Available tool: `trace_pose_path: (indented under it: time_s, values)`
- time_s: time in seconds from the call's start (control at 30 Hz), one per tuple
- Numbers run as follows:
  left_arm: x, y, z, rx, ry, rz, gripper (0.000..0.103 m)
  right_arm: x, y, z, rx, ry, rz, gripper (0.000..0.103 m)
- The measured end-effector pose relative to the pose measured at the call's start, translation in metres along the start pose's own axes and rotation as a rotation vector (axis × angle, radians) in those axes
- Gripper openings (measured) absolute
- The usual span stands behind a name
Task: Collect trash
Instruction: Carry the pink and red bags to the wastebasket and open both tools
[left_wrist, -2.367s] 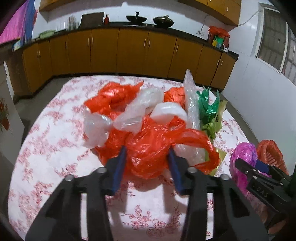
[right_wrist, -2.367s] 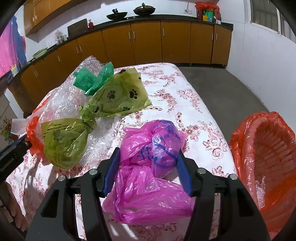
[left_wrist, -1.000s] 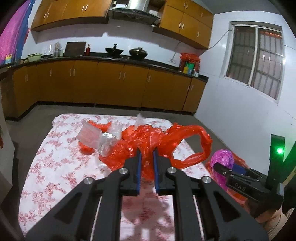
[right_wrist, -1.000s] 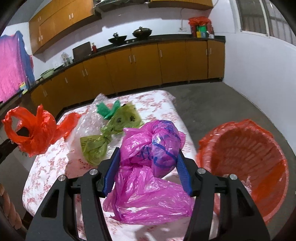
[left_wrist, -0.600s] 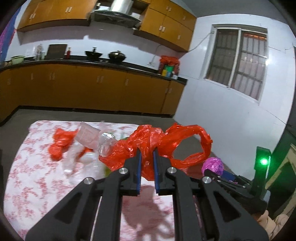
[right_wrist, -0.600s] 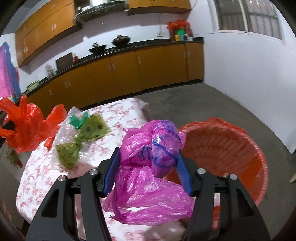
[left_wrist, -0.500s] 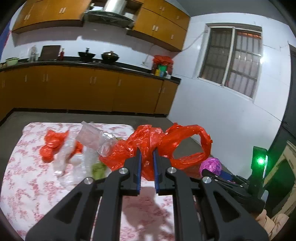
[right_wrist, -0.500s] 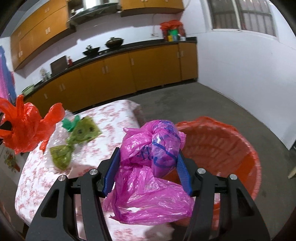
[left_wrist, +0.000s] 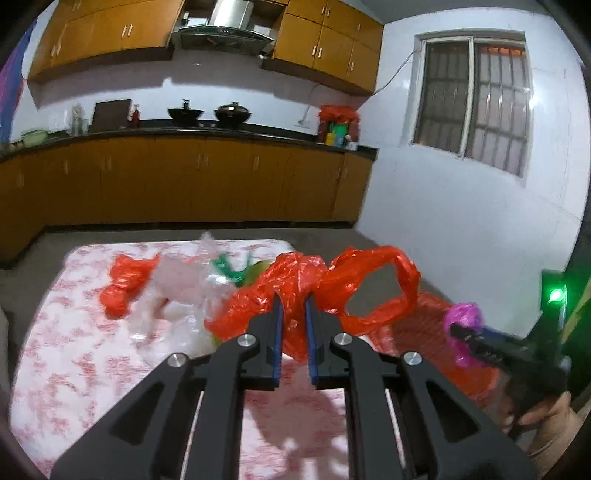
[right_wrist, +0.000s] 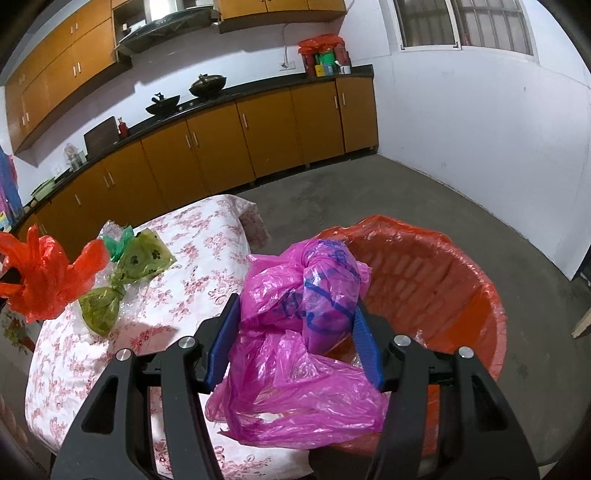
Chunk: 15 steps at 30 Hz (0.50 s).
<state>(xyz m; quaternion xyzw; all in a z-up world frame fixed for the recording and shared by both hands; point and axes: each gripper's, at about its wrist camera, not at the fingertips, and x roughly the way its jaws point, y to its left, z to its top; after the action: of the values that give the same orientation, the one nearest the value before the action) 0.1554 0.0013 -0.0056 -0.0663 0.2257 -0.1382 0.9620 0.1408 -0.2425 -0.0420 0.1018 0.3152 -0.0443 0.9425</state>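
**Both grippers carrying bags, right one at the bin**

Left gripper: jaws clenched on a crumpled red plastic bag, pinched thin between the blue pads; bag is lifted clear of the table, handle loop hanging out toward 2 o'clock. Same bag shows in right wrist view at 9 o'clock, far left edge.

Right gripper: jaws grasping a knotted pink plastic bag with blue print, pads pressing both sides, loose plastic drooping below. Bag sits at the near rim of the orange bin, which is lined with an orange bag and stands on the floor just beside the table, at 2 o'clock from the gripper.

Table with floral cloth at 10 o'clock in right view. On it: two green paw-print bags, a darker green bag knot, clear plastic underneath. Left view adds another red bag and clear/white bags at 10–11 o'clock, blurred.

Person's hand on the right gripper's handle, 4 o'clock in left view.
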Motion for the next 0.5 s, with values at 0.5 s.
trace_pose_path:
  time_s: [0.5]
  values:
    - [-0.022,0.016,-0.004,-0.032,-0.026,0.066,0.011,0.002,0.011,0.0,-0.031,0.005,0.0,0.058]
